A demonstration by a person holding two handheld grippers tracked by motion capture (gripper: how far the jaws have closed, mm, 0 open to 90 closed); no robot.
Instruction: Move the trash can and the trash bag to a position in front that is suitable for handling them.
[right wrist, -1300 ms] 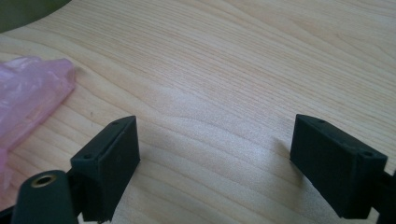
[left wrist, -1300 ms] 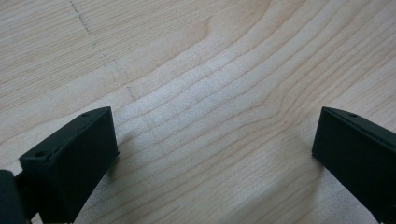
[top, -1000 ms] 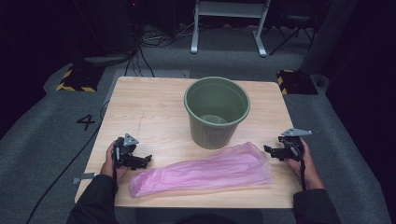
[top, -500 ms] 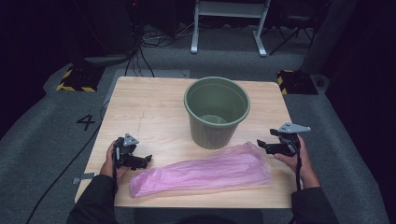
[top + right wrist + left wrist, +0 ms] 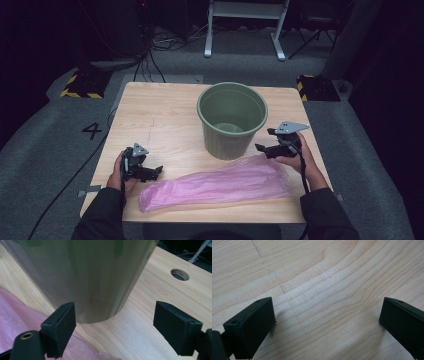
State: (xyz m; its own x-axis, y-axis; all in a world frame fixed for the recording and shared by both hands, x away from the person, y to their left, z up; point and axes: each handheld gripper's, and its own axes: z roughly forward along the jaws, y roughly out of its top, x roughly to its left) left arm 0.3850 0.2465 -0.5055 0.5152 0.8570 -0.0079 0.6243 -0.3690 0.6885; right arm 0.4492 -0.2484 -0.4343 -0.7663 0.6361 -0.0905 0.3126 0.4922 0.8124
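Beside the green bucket [image 5: 231, 120], the right gripper [image 5: 266, 148] hovers with jaws spread (nothing between them); the left gripper [image 5: 156, 172], likewise spread, rests near the pink bag [image 5: 215, 183].

This is looking like a lab or recording studio set up for test work, not a home; a pale wooden worktop [image 5: 165, 115] is standing alone on grey carpeted flooring [image 5: 60, 150] bearing a large black numeral 4 [image 5: 92, 131]; black-and-yellow hazard-striped blocks [image 5: 80, 85] are sitting at the worktop's far corners; black cables [image 5: 150, 55] are trailing across the floor; a white metal stand frame [image 5: 245, 25] is rising behind, with dark surroundings closing in around the lit area.
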